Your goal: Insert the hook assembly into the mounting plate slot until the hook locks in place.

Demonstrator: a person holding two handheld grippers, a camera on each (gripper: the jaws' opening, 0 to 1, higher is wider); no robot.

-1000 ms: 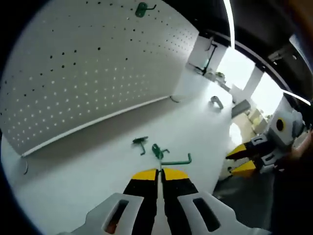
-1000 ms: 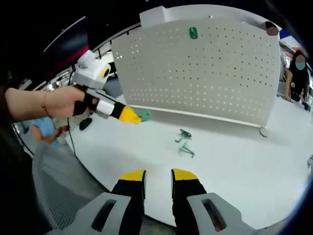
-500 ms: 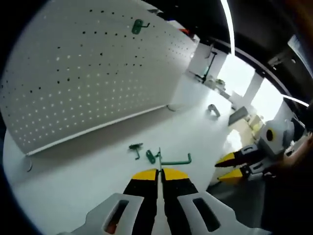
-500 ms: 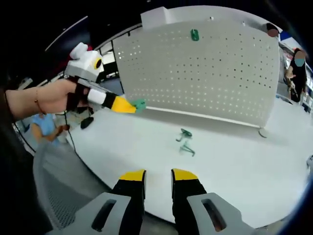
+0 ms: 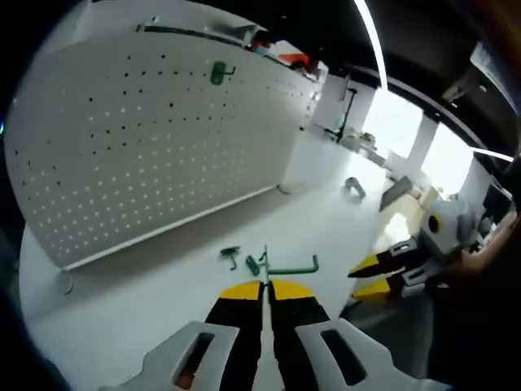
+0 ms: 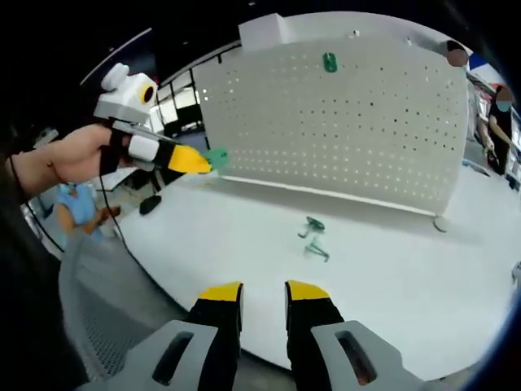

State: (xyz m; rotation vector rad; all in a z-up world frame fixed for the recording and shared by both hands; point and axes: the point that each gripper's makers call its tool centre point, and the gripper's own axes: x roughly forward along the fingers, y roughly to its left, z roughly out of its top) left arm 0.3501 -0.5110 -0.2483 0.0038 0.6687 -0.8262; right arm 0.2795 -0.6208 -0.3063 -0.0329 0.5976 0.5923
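Hook (image 5: 291, 266) sits clamped in my left hand-held gripper (image 5: 266, 287); right hand-held gripper (image 6: 263, 291) stands apart, empty. I should square its prongs to the pegboard (image 5: 146, 138) holes, then press.

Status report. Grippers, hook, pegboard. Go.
Left gripper shut on green hook, held above the table. Right gripper open, empty. Pegboard upright, one hook already hung; two spare hooks on table. Nothing in the way.
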